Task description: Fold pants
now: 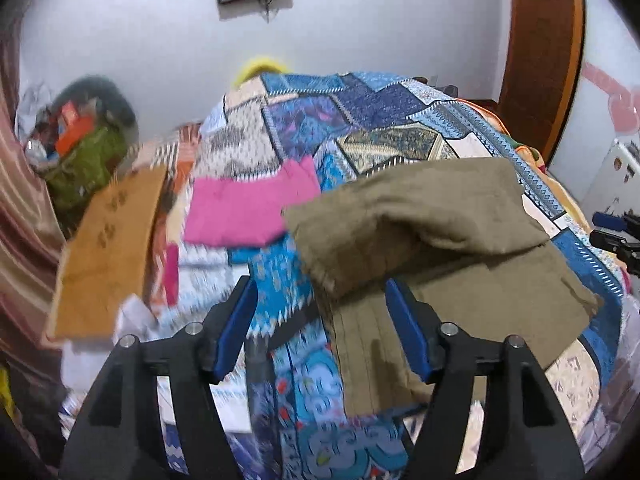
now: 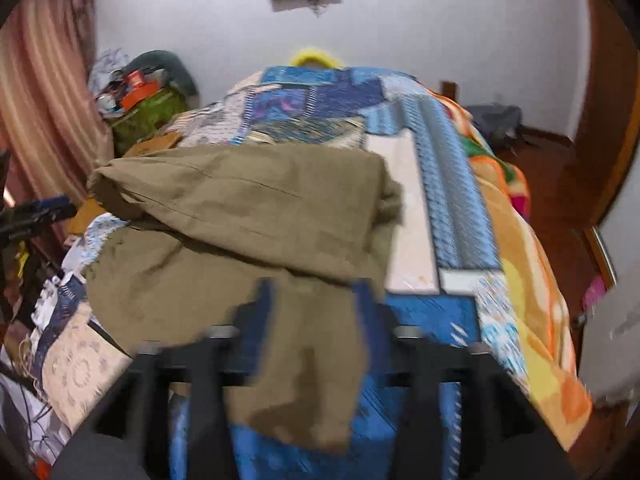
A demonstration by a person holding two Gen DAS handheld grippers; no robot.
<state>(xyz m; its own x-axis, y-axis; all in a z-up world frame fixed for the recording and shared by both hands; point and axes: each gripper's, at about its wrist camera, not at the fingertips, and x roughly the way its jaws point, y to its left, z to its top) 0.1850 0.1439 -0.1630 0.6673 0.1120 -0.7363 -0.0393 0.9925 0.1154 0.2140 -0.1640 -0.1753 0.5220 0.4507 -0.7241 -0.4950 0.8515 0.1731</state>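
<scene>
Olive-brown pants [image 1: 432, 232] lie on a bed with a blue patchwork cover [image 1: 304, 128], one part folded back over the rest. My left gripper [image 1: 322, 300] is open just above the pants' near left edge, holding nothing. In the right wrist view the pants [image 2: 248, 208] fill the middle. My right gripper [image 2: 314, 300] is blurred, its jaws spread, with a strip of the pants lying between the fingers [image 2: 262, 308]. The right gripper also shows at the right edge of the left wrist view [image 1: 616, 236].
A folded pink garment [image 1: 248, 208] lies on the bed beyond the pants. A brown board [image 1: 108, 248] and clutter [image 1: 80, 140] stand at the left. An orange blanket [image 2: 532, 280] hangs off the bed's right side. A wooden door frame [image 1: 544, 52] is at the far right.
</scene>
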